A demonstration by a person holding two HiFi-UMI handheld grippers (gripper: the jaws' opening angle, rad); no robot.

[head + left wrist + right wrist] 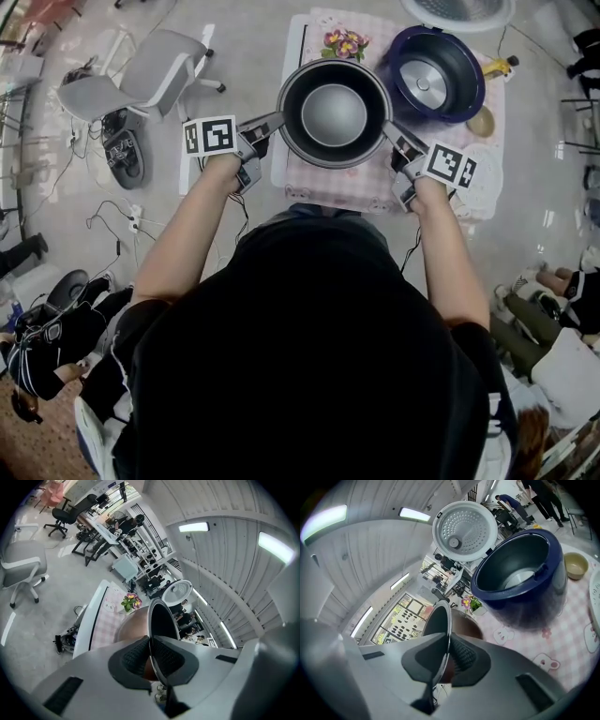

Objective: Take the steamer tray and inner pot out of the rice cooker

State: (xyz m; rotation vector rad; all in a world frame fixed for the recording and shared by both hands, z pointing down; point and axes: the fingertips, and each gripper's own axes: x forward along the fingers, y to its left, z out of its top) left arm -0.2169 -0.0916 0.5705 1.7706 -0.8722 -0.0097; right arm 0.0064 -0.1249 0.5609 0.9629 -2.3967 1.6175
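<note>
The dark inner pot [335, 114] hangs level over the table's front part, empty, its grey bottom showing. My left gripper [274, 122] is shut on its left rim and my right gripper [392, 134] on its right rim. In the left gripper view the pot's thin rim [161, 620] runs between the closed pads of the left gripper [150, 656]. The right gripper view shows the same on the right gripper [447, 656], with the pot [438, 620] edge-on. The dark blue rice cooker [438, 73] [520, 581] stands open and empty at the back right, white lid [465, 529] raised. A white perforated tray [476, 187] lies by my right hand.
A pink checked cloth [309, 183] covers the small table. A flower pot [345, 43] stands at its back, behind the held pot. A small tan bowl [482, 122] [575, 564] sits right of the cooker. A grey office chair [141, 75] and floor cables are at the left.
</note>
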